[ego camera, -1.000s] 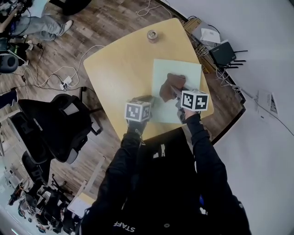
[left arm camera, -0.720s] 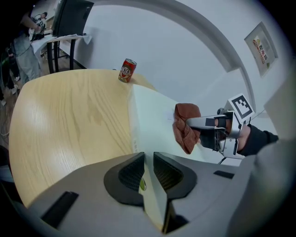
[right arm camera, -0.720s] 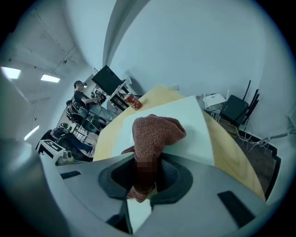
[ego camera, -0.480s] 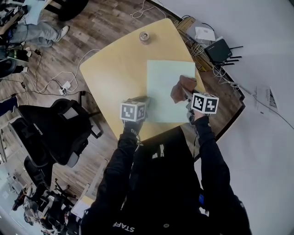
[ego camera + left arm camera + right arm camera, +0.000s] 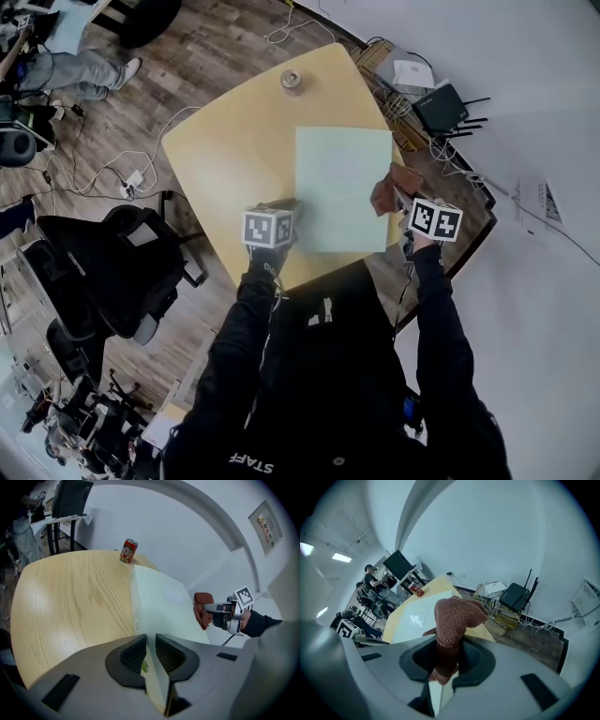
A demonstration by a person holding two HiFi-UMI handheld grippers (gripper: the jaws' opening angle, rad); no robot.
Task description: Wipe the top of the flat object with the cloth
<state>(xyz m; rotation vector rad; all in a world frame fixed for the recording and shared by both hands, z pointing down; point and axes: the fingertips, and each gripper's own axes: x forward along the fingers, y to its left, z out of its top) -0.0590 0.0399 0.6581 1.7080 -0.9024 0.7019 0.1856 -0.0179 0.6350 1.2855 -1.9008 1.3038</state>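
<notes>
A pale green flat board [image 5: 342, 187] lies on the round wooden table [image 5: 234, 141]. My left gripper [image 5: 289, 210] is shut on the board's near left edge; in the left gripper view the thin edge [image 5: 157, 686] sits clamped between the jaws of that gripper [image 5: 150, 645]. My right gripper [image 5: 401, 204] is shut on a brown knitted cloth [image 5: 388, 193], which hangs just past the board's right edge. In the right gripper view the cloth [image 5: 454, 618] bunches up out of the gripper [image 5: 446, 660], with the board [image 5: 415, 617] to the left behind it.
A small can [image 5: 292, 80] stands at the table's far edge, red in the left gripper view [image 5: 127, 550]. A black router [image 5: 439, 105], boxes and cables lie on the floor at the right. A black office chair [image 5: 108, 262] stands left of the table.
My right gripper has carried the cloth rightward across the board and past its right edge. The left gripper has kept its hold on the board's near left edge.
</notes>
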